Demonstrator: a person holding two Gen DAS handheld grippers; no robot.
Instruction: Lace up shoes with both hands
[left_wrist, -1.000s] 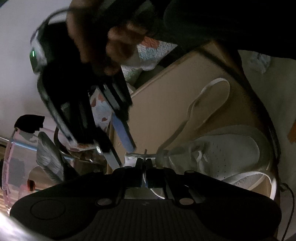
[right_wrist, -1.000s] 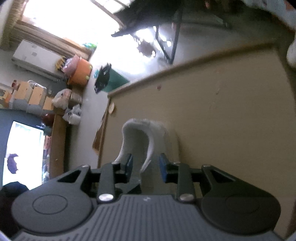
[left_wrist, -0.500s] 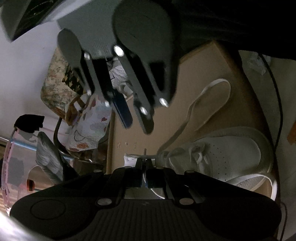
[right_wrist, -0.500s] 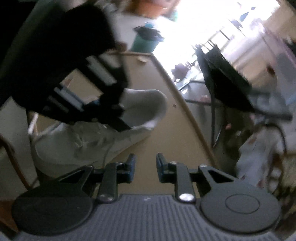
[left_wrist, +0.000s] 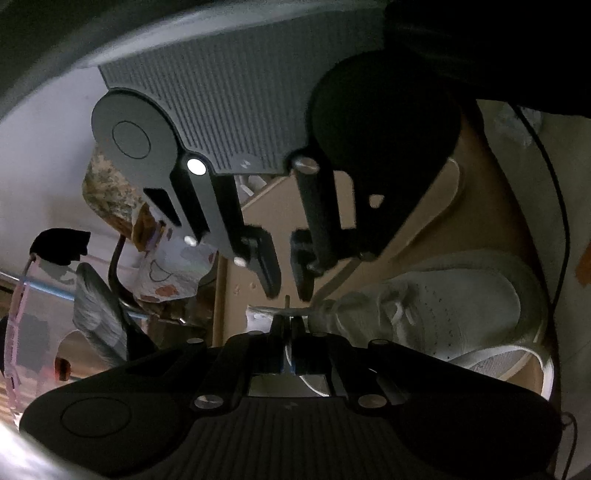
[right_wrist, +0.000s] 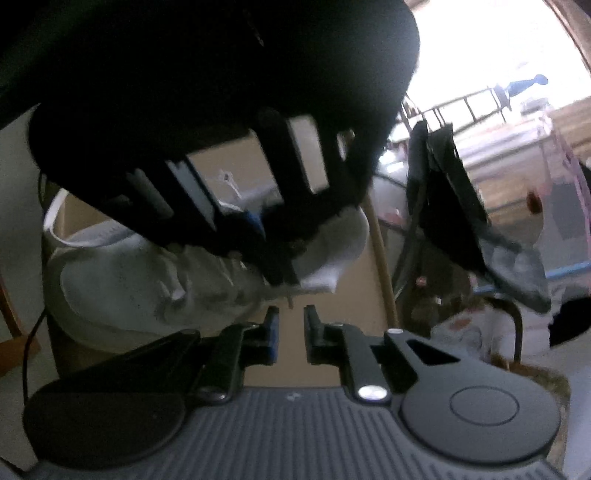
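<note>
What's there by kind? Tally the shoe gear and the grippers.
White shoe: 1
White lace: 1
Grippers: 2, left gripper shut on the lace, right gripper closing, lace tip between its jaws
Total: 4

No readable text, label, brand, number or sign shows in either view.

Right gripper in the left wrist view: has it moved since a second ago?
Yes. The right gripper has swung from the upper left, across the table, to hang directly above the left gripper, beside the shoe.
</note>
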